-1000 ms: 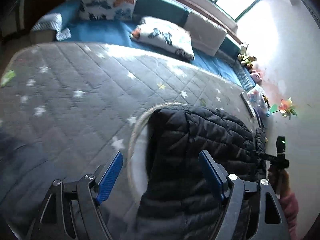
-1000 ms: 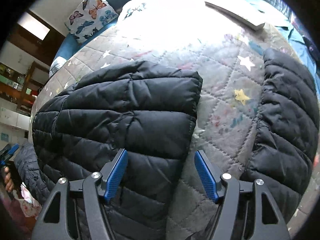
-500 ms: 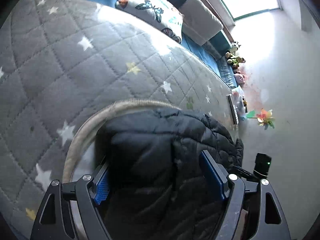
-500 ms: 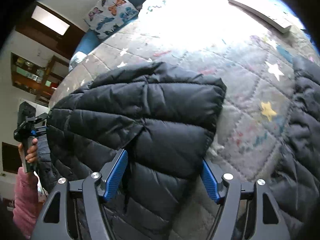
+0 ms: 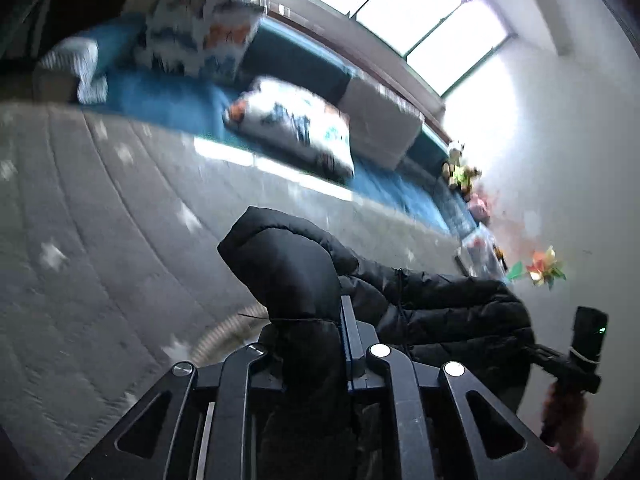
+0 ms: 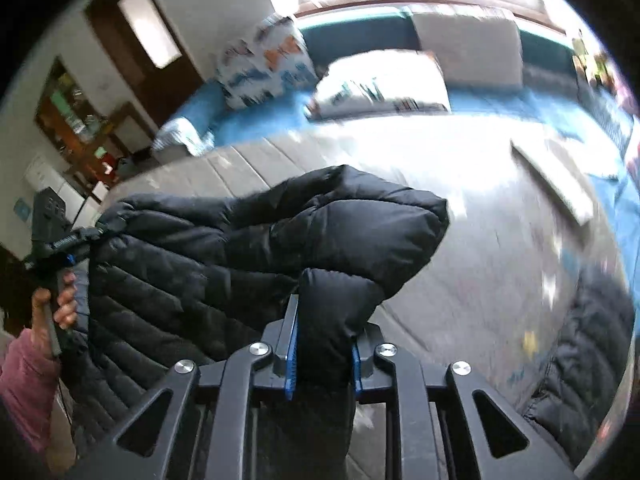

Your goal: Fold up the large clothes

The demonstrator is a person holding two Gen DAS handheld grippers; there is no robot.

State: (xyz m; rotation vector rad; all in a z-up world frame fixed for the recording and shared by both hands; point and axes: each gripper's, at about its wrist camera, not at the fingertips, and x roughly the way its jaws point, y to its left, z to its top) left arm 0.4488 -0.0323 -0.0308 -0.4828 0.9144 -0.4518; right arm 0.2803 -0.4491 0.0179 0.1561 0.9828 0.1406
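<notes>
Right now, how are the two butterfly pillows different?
The upright pillow stands propped against the teal backrest; the flat pillow lies on the blue cushion. The upright pillow sits nearer the dark corner, the flat pillow closer to the grey quilt. Both are white with blurred blue and orange prints.

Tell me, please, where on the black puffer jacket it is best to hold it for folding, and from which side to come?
Grip the black puffer jacket at its padded edge, coming from the near side, pointing down over the grey quilt. The edge bunches into a thick roll that fits between the jaws. Both grippers have just closed there: the left gripper and right gripper each pinch such a fold.
</notes>
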